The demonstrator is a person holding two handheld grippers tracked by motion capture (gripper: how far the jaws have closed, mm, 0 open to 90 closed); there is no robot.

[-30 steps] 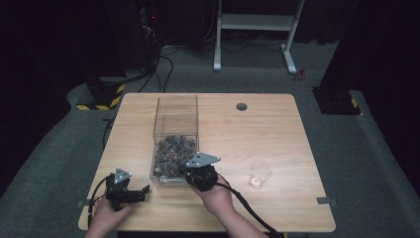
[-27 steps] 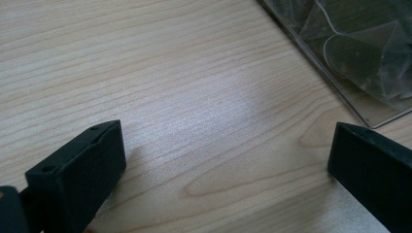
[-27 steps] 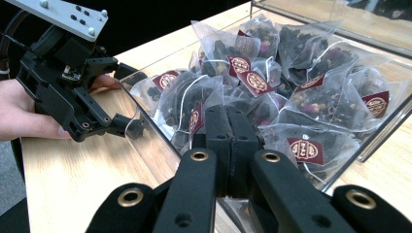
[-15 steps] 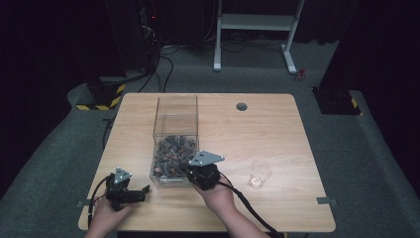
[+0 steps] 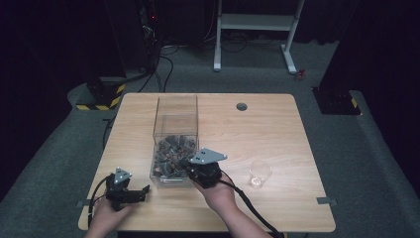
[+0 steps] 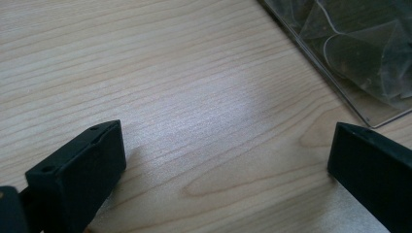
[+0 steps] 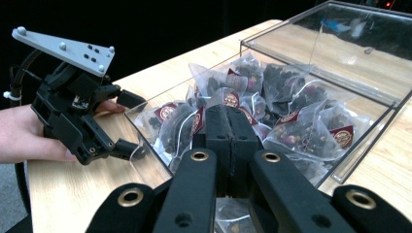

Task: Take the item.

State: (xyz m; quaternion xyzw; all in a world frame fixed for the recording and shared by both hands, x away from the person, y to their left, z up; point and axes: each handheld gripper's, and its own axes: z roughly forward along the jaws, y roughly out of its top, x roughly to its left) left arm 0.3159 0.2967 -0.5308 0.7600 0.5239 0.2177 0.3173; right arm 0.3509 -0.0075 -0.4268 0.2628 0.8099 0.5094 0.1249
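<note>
High view: the right gripper [image 5: 190, 162], black with a grey three-cornered plate on top, reaches over the near right corner of the tall clear plastic box [image 5: 176, 130] that stands on the light wooden table [image 5: 277, 144]; its tips are down among the pile of clear pyramid tea bags [image 5: 170, 151] in the box's near half, and whether anything is pinched cannot be told from here. The left gripper [image 5: 140, 193] lies low on the table just beside the box's near left corner, jaws pointing towards the right gripper and standing apart. A small clear drinking glass [image 5: 260, 173] stands upright to the right of the right gripper, apart from it. Left gripper view: the two black jaws stand wide apart with bare table [image 6: 194, 97] between them; a corner of the clear box [image 6: 350, 58] lies ahead of the right-hand jaw, close to it but not between the jaws. Right gripper view: the right gripper [image 7: 232, 128] has its pads pressed together, tips sitting among the tea bags [image 7: 301, 131] with red-labelled tags; no bag is visibly caught between the pads. Beyond the box wall to the left sits the left gripper [image 7: 128, 124], spread open, held by a hand [image 7: 24, 133].
</note>
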